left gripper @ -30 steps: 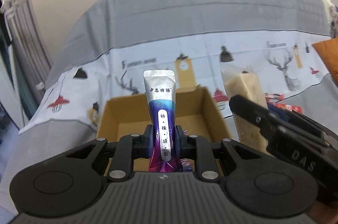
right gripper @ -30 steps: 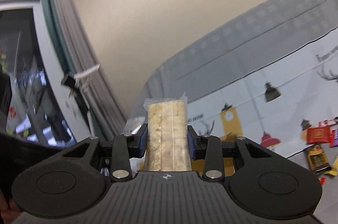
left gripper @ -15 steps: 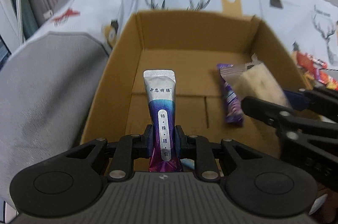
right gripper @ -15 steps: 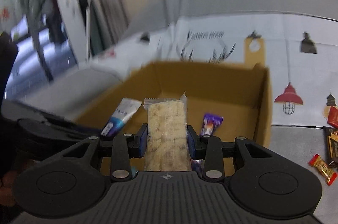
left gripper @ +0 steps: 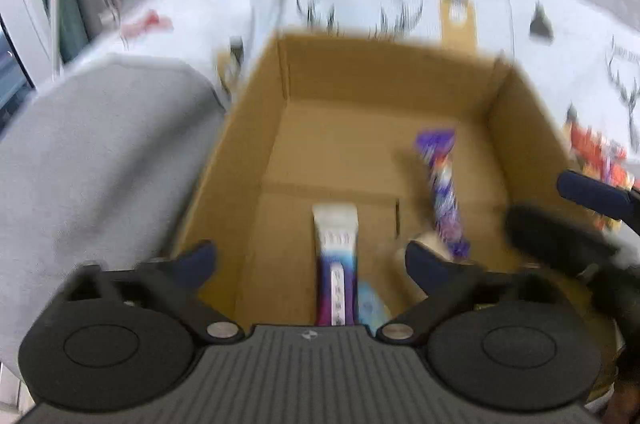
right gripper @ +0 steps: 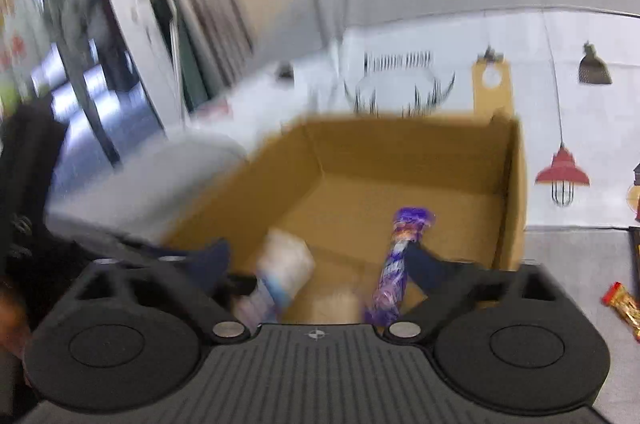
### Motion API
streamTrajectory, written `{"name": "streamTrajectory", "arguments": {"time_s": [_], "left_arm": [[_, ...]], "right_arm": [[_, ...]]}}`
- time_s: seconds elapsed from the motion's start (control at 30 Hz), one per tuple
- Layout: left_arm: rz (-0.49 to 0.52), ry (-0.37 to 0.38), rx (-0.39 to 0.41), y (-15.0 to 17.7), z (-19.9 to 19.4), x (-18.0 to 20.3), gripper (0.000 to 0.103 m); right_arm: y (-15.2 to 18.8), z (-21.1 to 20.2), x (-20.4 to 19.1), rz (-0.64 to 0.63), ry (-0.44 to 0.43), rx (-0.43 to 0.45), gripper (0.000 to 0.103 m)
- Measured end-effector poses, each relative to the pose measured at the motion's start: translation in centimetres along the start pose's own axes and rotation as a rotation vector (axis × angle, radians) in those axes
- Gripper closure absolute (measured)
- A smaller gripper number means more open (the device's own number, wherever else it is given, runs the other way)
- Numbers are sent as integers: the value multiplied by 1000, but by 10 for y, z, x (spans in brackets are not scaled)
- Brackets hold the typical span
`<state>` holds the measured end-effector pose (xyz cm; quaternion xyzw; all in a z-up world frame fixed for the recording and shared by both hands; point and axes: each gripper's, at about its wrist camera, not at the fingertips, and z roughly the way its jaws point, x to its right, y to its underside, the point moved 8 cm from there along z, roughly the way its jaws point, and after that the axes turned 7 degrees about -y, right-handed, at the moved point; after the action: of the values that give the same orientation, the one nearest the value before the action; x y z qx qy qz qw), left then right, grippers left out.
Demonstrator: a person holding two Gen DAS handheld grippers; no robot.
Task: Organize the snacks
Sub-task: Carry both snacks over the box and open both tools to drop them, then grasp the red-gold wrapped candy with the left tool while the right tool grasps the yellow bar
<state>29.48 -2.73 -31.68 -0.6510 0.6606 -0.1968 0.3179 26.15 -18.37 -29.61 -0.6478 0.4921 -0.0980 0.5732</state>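
An open cardboard box [left gripper: 312, 92] [right gripper: 512, 184] sits on a printed tablecloth. My left gripper [left gripper: 308, 260] is open above it; the silver-and-purple sachet [left gripper: 336, 256] lies loose on the box floor between its fingers. A purple wrapped bar [left gripper: 442, 192] [right gripper: 400, 256] lies to the right inside the box. My right gripper [right gripper: 318, 260] is open over the box; the pale cracker bar [right gripper: 334, 300] lies below it, blurred. The sachet [right gripper: 280, 272] also shows there. The right gripper's fingers [left gripper: 592, 196] show at the right edge of the left view.
More wrapped snacks lie on the cloth right of the box [left gripper: 596, 152] [right gripper: 624, 308]. A grey cushion [left gripper: 92, 152] lies left of the box. Curtains and a window frame [right gripper: 120, 24] stand at the far left. Both views are motion-blurred.
Both grippers opened and let go: the sachet and the cracker bar dropped into the box. Both grippers have moved lower and closer over the box.
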Motion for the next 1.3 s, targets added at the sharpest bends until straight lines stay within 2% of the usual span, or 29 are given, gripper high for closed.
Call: {"name": "streamTrajectory", "arguments": {"time_s": [0.1,0.23,0.43,0.53,0.6,0.63,0.67,0.73,0.77,0.83,0.93,0.97,1.03,1.1,1.13,1.17,1.2,1.23,1.3], "left_arm": [[20,95,57,-18,-23,24,1],[69,180,140,-39,-46,83,0],[162,306,121,-43,-49,205,0],[210,383,92,-38,-41,264,0],[223,371,39,-32,-22,295,3],[233,368,5,-31,-6,306,10],[238,374,-38,-28,7,318,23],[217,388,-135,-19,37,336,33],[203,390,-181,-15,53,344,36],[177,385,-244,-8,78,350,38],[82,469,-349,0,98,358,38],[60,488,-347,0,99,360,38],[104,502,-313,0,98,368,40],[188,472,-249,2,96,375,47],[237,453,-212,4,95,378,57],[277,423,-183,5,94,379,74],[304,399,-162,6,94,378,80],[303,403,-160,7,92,375,82],[253,437,-200,11,92,365,84]], "right_arm": [[-16,-29,17,71,11,121,3],[-28,-73,55,127,133,244,1],[-32,-130,139,144,312,320,1],[-15,-158,204,242,439,306,1],[3,-172,245,360,528,266,8],[10,-175,259,404,561,245,14],[19,-178,272,446,607,215,18],[33,-175,292,488,672,121,27],[37,-169,298,500,678,95,28],[37,-160,307,517,637,71,28],[32,-139,316,448,618,6,28],[31,-133,320,432,623,-7,28],[33,-125,329,428,625,-26,28],[43,-115,343,452,644,-75,31],[45,-114,347,448,650,-72,34],[44,-114,346,423,661,-67,47],[44,-112,344,395,676,-87,56],[44,-110,341,378,670,-95,72],[45,-109,335,387,628,-97,78]]}}
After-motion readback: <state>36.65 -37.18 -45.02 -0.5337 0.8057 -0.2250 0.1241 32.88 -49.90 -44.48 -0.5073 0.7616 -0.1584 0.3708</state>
